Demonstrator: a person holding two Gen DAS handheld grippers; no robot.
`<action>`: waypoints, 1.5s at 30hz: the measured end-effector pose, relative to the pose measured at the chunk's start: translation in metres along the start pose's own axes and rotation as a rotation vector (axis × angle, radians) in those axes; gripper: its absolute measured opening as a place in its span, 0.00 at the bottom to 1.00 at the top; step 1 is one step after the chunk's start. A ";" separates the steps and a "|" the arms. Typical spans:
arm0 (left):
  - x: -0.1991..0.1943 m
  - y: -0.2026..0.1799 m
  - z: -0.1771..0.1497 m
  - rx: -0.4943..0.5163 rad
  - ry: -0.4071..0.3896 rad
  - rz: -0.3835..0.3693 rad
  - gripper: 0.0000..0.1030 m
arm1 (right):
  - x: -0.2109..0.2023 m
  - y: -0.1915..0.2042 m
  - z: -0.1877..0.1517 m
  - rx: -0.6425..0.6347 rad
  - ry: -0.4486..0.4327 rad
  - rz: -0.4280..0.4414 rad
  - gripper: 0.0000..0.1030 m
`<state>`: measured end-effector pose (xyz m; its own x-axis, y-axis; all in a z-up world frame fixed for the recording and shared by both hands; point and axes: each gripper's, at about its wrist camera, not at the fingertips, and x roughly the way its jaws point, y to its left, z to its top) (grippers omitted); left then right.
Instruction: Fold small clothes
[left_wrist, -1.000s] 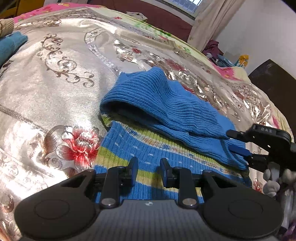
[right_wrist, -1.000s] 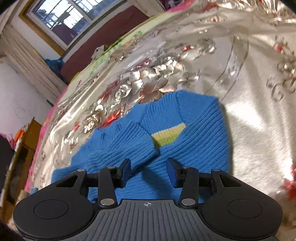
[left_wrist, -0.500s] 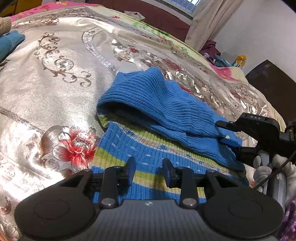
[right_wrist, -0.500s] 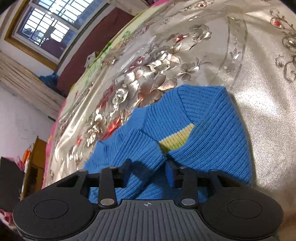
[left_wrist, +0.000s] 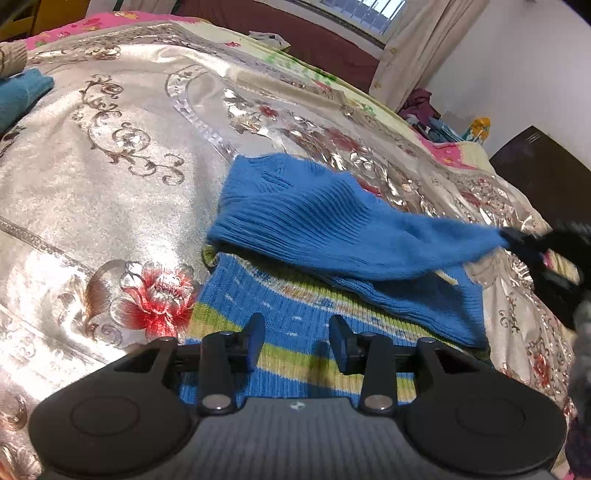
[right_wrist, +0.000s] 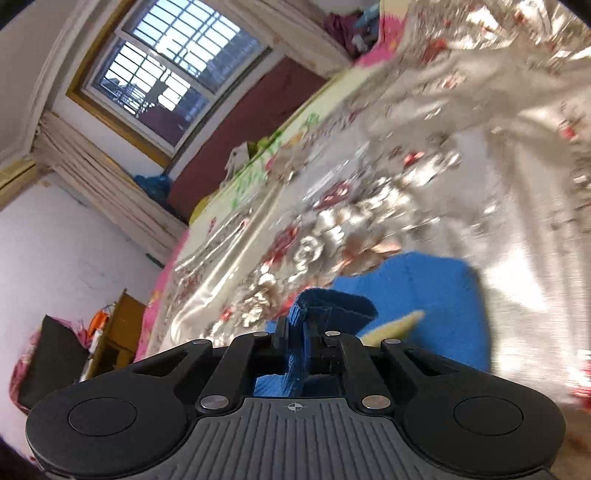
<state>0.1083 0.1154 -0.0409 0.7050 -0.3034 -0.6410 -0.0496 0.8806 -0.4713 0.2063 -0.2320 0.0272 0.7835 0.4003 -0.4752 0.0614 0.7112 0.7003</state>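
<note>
My right gripper (right_wrist: 295, 343) is clamped on the sweater's sleeve cuff (right_wrist: 332, 304), my left gripper (left_wrist: 297, 341) is opening with nothing gripped above its striped hem (left_wrist: 295, 354), and the soft blue sweater (left_wrist: 314, 229) on the bedspread (left_wrist: 110, 192) probably stretches, so I'd favour ribbed edges.

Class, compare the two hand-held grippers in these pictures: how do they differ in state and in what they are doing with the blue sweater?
The right hand-held gripper is shut on the sweater's sleeve; the left hand-held gripper holds nothing, its jaws opening over the striped hem. The right one holds its cloth off the bedspread; the hem under the left lies flat. Both are black, with two fingers.
</note>
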 end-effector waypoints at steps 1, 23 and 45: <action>0.001 0.000 0.000 -0.002 0.004 -0.001 0.43 | -0.006 -0.006 -0.004 -0.012 -0.006 -0.029 0.07; 0.004 -0.003 -0.001 0.016 0.013 0.009 0.45 | 0.008 -0.033 -0.006 -0.205 0.110 -0.223 0.33; 0.007 -0.004 -0.001 0.022 0.012 0.015 0.46 | 0.033 -0.009 0.004 -0.421 0.033 -0.310 0.01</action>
<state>0.1126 0.1093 -0.0447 0.6960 -0.2941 -0.6551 -0.0449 0.8927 -0.4484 0.2336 -0.2272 0.0077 0.7477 0.1474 -0.6474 0.0278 0.9672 0.2524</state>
